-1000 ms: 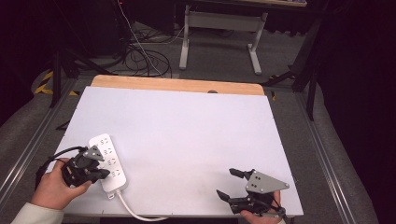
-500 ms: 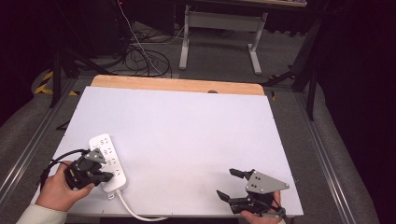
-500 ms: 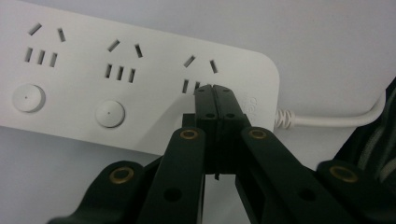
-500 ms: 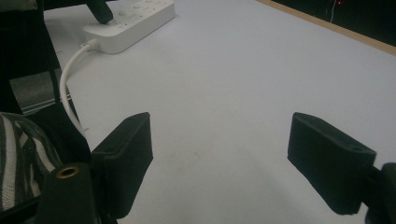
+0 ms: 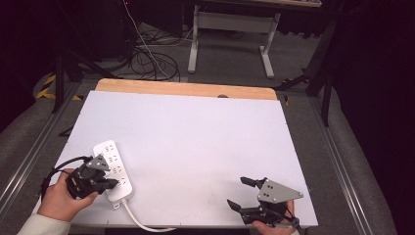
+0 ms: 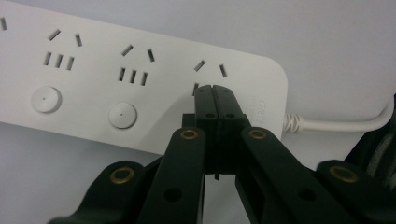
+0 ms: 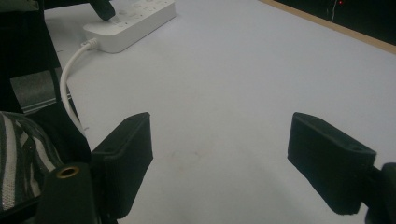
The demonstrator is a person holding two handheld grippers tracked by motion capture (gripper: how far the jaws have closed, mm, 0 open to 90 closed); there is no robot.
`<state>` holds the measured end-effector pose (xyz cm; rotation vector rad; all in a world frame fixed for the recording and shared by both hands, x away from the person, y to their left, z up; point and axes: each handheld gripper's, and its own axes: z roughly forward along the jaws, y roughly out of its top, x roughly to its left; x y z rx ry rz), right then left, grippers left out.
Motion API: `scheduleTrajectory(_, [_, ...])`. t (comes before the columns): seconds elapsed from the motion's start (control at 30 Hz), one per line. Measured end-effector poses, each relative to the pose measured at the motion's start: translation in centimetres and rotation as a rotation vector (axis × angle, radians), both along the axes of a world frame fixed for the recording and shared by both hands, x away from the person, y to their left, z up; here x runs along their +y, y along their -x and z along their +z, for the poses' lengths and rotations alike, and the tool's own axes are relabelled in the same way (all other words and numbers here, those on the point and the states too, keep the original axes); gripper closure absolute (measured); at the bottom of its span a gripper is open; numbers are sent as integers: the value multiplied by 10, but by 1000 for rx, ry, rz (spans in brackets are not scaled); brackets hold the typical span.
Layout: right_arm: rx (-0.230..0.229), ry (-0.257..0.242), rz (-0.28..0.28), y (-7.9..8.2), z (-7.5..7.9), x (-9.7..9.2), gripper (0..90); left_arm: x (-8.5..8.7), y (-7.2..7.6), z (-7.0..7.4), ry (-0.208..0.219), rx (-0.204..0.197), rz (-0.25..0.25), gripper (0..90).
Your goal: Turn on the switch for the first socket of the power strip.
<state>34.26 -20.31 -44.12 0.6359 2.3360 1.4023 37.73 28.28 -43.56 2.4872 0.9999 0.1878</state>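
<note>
A white power strip (image 5: 114, 170) lies at the near left corner of the white table (image 5: 195, 142), angled with its far end pointing away from the person, and its white cord (image 5: 142, 223) runs off the near end and curls toward the table's front edge. A bare wooden strip (image 5: 186, 89) runs along the table's far edge, and beyond it on the floor sit a tangle of dark cables (image 5: 151, 61) and a light metal stand (image 5: 232, 34). The left gripper (image 5: 115, 183) is held in the person's left hand (image 5: 61, 200) at the strip's near end, reaching in from the left; in the left gripper view its jaws are pressed together with nothing between them, tips resting on or just above the strip's face at the last socket (image 6: 210, 70), beside the round buttons (image 6: 121, 115). The right gripper (image 5: 240, 193) hovers low over bare table near the front right corner, well apart from the strip, its jaws spread wide and empty, pointing left across the table
</note>
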Motion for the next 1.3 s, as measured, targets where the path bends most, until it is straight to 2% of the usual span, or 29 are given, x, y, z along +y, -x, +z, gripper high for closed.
scheduleTrajectory(0.2, [3, -4, 4, 1, 0, 0, 226, -1, 0, 0, -28, -12, 10, 900])
scheduleTrajectory(0.37, [2, 1, 9, 1, 0, 1, 226, 0, 0, -1, -19, -7, 17, 900])
scheduleTrajectory(0.67, [1, 0, 11, 1, 0, 1, 224, -3, 2, -3, -34, -16, 23, 900])
scheduleTrajectory(0.9, [3, 2, 16, 1, -1, 2, 223, -5, 2, -4, -39, -11, 50, 900])
scheduleTrajectory(1.1, [4, 5, 18, 1, -1, 4, 221, -6, 3, -5, -33, -30, 49, 900])
scheduleTrajectory(1.17, [4, 5, 16, 1, -1, 3, 221, -6, 1, -3, -23, -31, 60, 900])
scheduleTrajectory(1.2, [3, 3, 17, 1, -1, 3, 221, -8, 1, 0, -36, -45, 53, 900])
scheduleTrajectory(1.3, [2, 9, 14, 0, -1, 4, 221, -16, 5, 12, -4, -76, 32, 900])
